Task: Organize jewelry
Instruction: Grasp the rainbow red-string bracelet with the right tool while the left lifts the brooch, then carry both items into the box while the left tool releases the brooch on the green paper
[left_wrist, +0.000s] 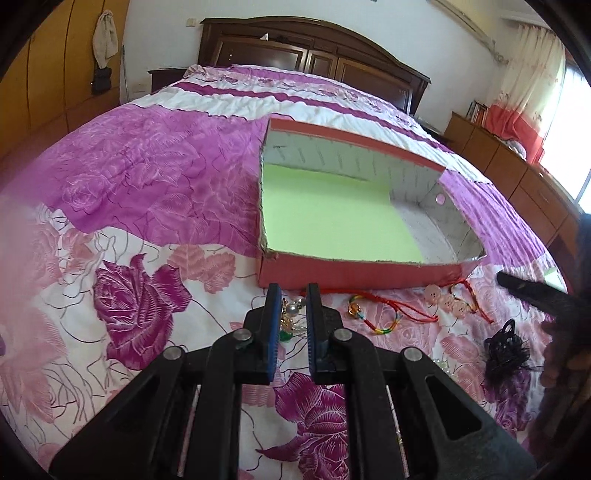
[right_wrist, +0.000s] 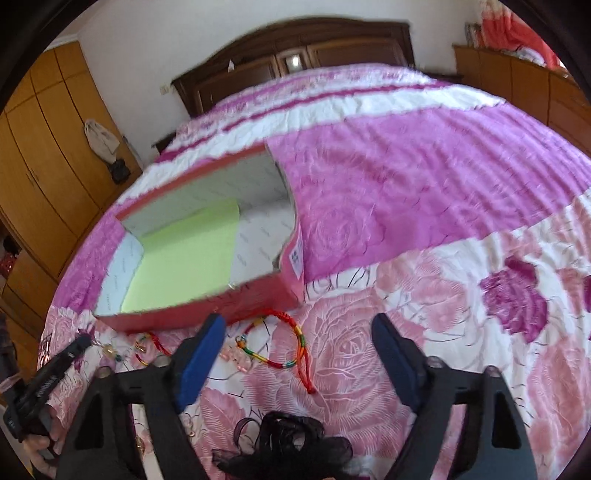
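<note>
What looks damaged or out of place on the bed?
The red cardboard box has ragged, unevenly cut top edges. Its green liner sheet covers only part of the floor. The jewelry, such as the braided bracelet, lies loose on the bedspread.

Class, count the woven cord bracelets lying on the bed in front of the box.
2: one bracelet right of the pink beads, another bracelet left of them. More may hide under the grippers.

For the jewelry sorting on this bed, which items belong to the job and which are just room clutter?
Belongs to the job:
- red box, open, green-lined
- pearl trinket between the left gripper fingers
- rainbow cord bracelets
- pink bead bracelet
- black hair ornament

Just lying about:
- cloth bag hanging on the wardrobe
- books on the dresser
</note>
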